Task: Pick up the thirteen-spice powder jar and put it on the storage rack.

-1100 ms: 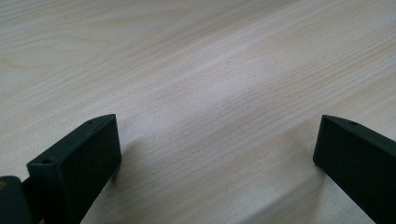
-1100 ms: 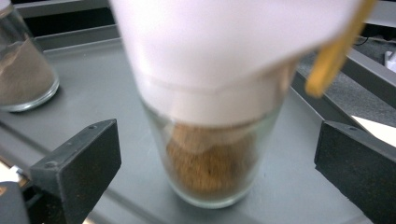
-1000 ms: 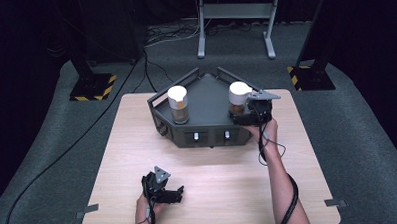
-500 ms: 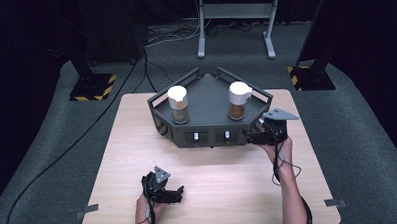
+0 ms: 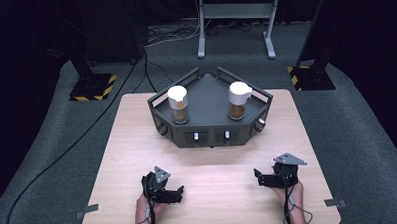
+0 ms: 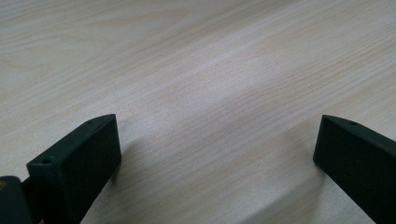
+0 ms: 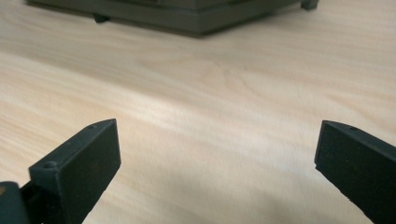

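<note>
A dark angular tray (image 5: 209, 89) stands at the back middle of the wooden table (image 5: 137, 144). On it stand two white-lidded jars with brown contents, one on the left (image 5: 177, 104) and one on the right (image 5: 238, 100). My left gripper (image 5: 177, 193) rests low near the table's front edge, jaws wide apart over bare wood (image 6: 210, 93). My right gripper (image 5: 259, 178) sits at the front right, open as well, nothing between its jaws. In the right gripper view the tray's base (image 7: 187, 21) lies ahead across the wood.
Two small knobs (image 5: 196, 136) line the tray's front face. Beyond the table stand black posts with yellow-striped feet (image 5: 93, 88), a grey metal stand (image 5: 233, 20) and cables on the dark floor. Bare wood lies between the tray and both grippers.
My right gripper has drawn back from the right jar on the tray and come down to the table's front right. The left gripper has stayed put.
</note>
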